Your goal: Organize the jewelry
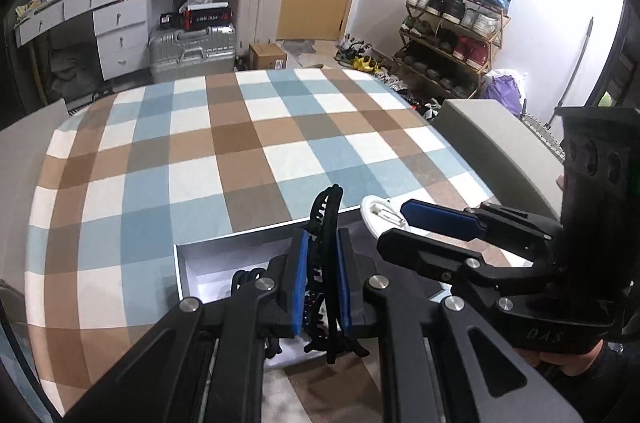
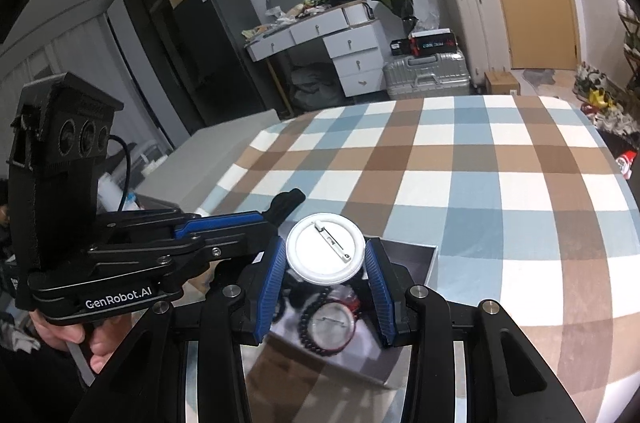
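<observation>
Black linkage bars fill the bottom of both wrist views. Between the blue pads of the left gripper (image 1: pixel 323 279) stands a black toothed hair claw clip (image 1: pixel 326 223), upright, its curved comb teeth rising past the fingertips toward twelve o'clock and its prongs hanging below the pads; the fingers are pressed nearly together, pinching it from both sides. Beneath it sits a white open box (image 1: pixel 208 263) on the checked blue, brown and white cloth (image 1: pixel 240 143), with dark items inside that are too hidden to tell apart.

At three o'clock in that view the right gripper (image 1: pixel 394 223) holds a white round pin badge (image 1: pixel 378 213). From its own camera the right gripper (image 2: pixel 326 259) has its ribbed blue pads partly spread and clamped on the rim of the badge (image 2: pixel 325 249) at nine and three o'clock; the badge shows its plain white back with a metal safety pin across it. Below the badge, toward six o'clock, a dark tray (image 2: pixel 416 257) holds a black bead bracelet (image 2: pixel 306 323) beside a second round badge (image 2: pixel 332 327).

At nine o'clock the left gripper (image 2: pixel 280 209) body reads "GenRobot.AI". A hand (image 2: pixel 92 339) grips its handle. Letters "DAS" show faintly on the right gripper's body in the left view.
</observation>
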